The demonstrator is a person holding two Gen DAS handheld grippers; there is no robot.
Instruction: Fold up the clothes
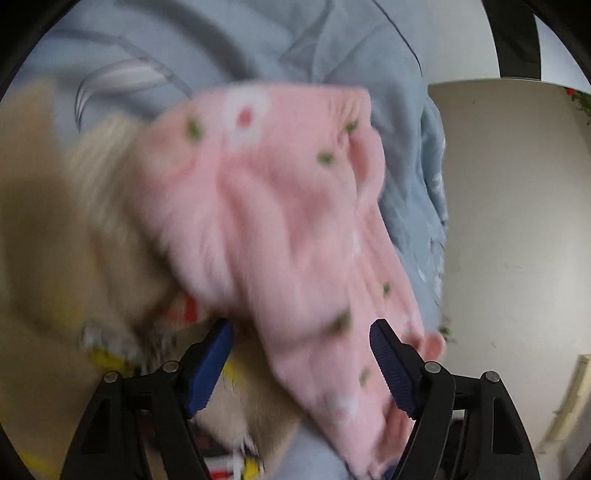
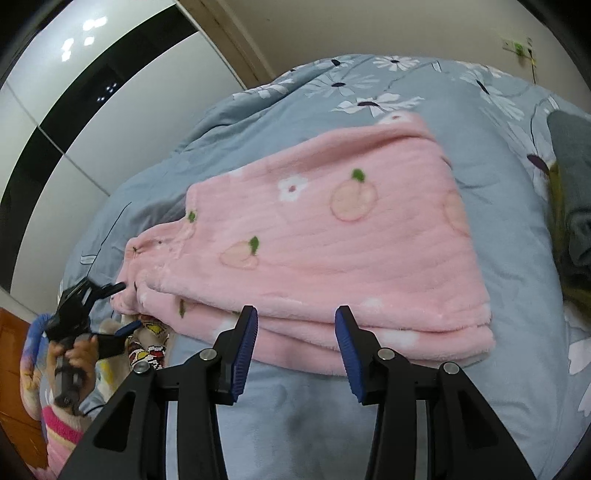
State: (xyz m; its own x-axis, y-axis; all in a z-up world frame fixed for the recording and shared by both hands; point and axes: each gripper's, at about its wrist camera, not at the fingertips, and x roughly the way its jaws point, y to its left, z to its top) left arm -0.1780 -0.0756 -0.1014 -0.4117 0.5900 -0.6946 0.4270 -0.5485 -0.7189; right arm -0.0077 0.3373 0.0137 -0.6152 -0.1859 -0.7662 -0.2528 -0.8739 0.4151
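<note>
Blue bedspread, pink garment beyond open jaws

A light blue quilt cover with white flower prints spreads over the bed. At its right edge lies a dark grey folded cloth, partly cut by the picture border. Behind the bed stands a glossy wardrobe with white and black panels, next to a beige wall. A small wall socket with a green light is on this wall.
</note>
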